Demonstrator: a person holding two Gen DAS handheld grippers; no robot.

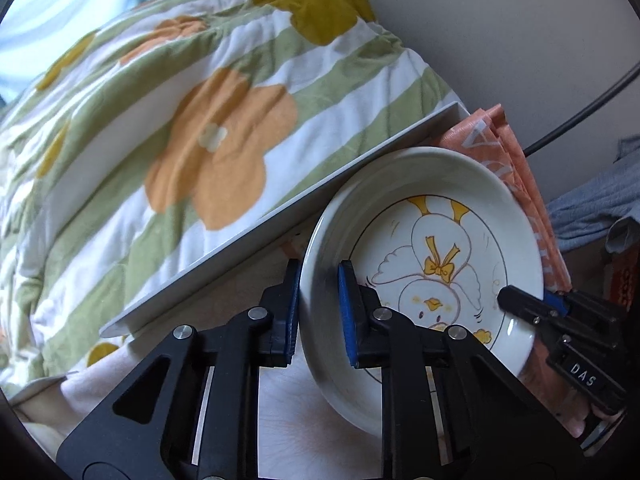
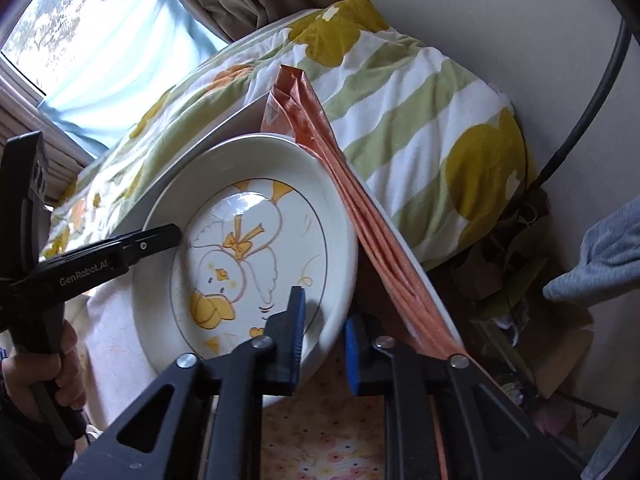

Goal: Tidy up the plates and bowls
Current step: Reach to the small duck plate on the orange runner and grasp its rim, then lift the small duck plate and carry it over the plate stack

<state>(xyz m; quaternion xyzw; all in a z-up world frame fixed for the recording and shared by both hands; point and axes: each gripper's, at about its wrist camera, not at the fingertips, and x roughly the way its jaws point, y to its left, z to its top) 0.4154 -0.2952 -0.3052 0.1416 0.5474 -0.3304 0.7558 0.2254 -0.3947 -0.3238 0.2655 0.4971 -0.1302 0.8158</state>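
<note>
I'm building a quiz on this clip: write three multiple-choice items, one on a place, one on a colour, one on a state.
1. Where does the left claw grip the plate?
A. its rim
B. its centre
C. nowhere

2. What colour is the bow on the plate's duck drawing?
A. blue
B. yellow
C. red

3. How does the plate stand?
A. flat
B. upside down
C. tilted on edge

Answers: 1 A, fingers straddle the rim. 2 B, yellow bow at the duck's neck. 3 C, its face leans beside the orange folded fabric, with the right claw on the opposite rim.
</note>
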